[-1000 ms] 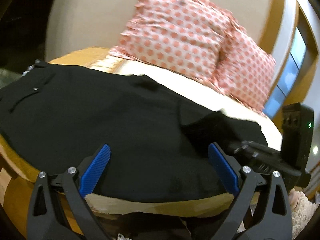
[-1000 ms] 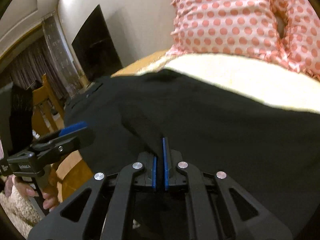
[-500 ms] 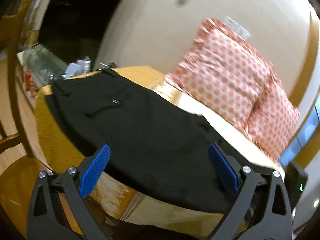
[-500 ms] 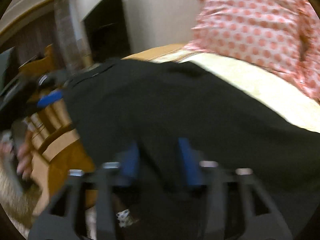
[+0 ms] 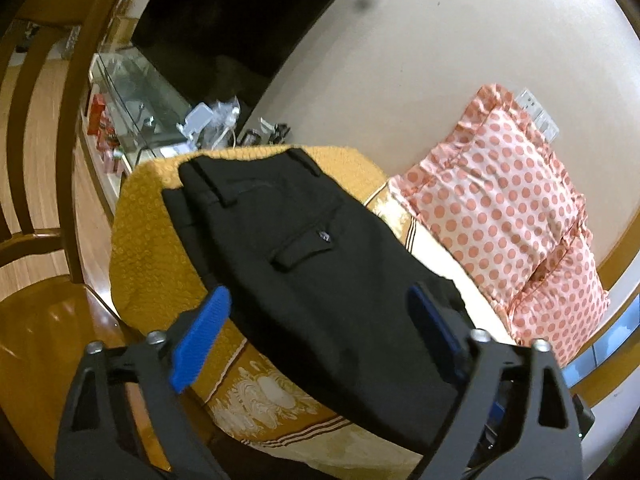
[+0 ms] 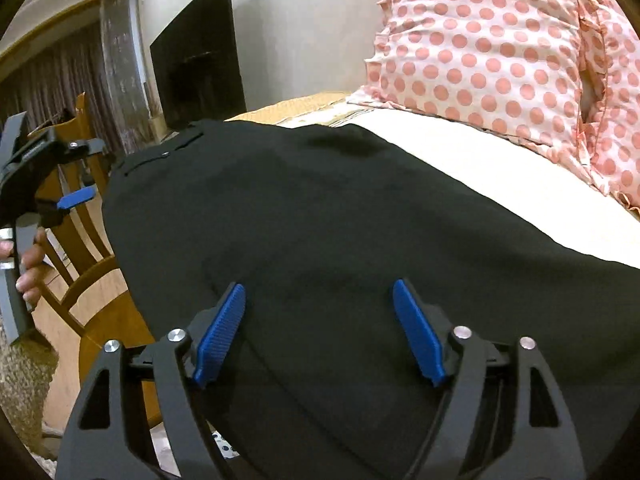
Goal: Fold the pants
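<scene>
Black pants (image 5: 320,272) lie folded on a bed, waistband and back pocket at the far end. They also fill the right wrist view (image 6: 340,232). My left gripper (image 5: 320,336) is open and empty, hovering above the near edge of the pants. My right gripper (image 6: 320,328) is open and empty, its blue pads just over the black cloth. The left gripper shows at the left edge of the right wrist view (image 6: 52,196), held by a hand.
A yellow patterned bedspread (image 5: 148,240) covers the bed. Two pink polka-dot pillows (image 5: 504,200) lean on the wall at the back right. A wooden chair (image 5: 36,184) stands left of the bed. A dark TV (image 5: 240,20) and a cluttered glass stand (image 5: 140,96) are behind.
My right gripper was shut on a fold of the pants and has opened, letting it go. My left gripper has swung left and pulled back, staying open.
</scene>
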`<state>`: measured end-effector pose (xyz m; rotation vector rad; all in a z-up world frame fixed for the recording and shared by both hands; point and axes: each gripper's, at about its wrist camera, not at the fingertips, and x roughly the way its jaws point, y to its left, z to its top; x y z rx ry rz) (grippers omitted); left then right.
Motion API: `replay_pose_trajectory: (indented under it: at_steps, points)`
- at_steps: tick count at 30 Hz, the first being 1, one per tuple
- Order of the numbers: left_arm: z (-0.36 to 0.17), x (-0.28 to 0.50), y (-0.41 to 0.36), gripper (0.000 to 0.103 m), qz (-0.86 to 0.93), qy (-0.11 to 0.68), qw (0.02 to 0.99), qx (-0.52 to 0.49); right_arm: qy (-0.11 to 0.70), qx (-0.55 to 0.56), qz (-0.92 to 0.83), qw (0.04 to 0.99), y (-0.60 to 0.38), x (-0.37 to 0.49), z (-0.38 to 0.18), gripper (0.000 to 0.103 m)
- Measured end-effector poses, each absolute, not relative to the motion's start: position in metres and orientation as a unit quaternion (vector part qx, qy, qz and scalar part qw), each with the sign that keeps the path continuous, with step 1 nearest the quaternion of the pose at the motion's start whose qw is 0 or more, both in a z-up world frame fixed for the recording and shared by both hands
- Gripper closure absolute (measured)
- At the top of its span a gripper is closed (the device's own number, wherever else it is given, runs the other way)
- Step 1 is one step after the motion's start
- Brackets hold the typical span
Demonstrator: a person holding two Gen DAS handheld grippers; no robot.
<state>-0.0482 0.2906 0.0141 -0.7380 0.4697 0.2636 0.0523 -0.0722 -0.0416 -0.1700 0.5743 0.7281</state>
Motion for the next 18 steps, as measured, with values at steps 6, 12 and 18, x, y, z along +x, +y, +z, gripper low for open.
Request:
replay_pose_trajectory:
  at_steps: [6,12,18]
  points:
    - [-0.004,-0.037,0.292,0.042,0.11,0.25,0.875,-0.399,0.27,-0.092,0.355,0.89,-0.07,0.053,-0.042,0.019]
    - [-0.012,-0.043,0.294,0.1,0.111,0.257,0.867,-0.411,0.263,-0.105,0.356,0.891,-0.064,0.05,-0.044,0.013]
    - [-0.02,-0.061,0.292,0.101,0.12,0.258,0.861,-0.421,0.262,-0.103,0.357,0.891,-0.066,0.05,-0.044,0.013]
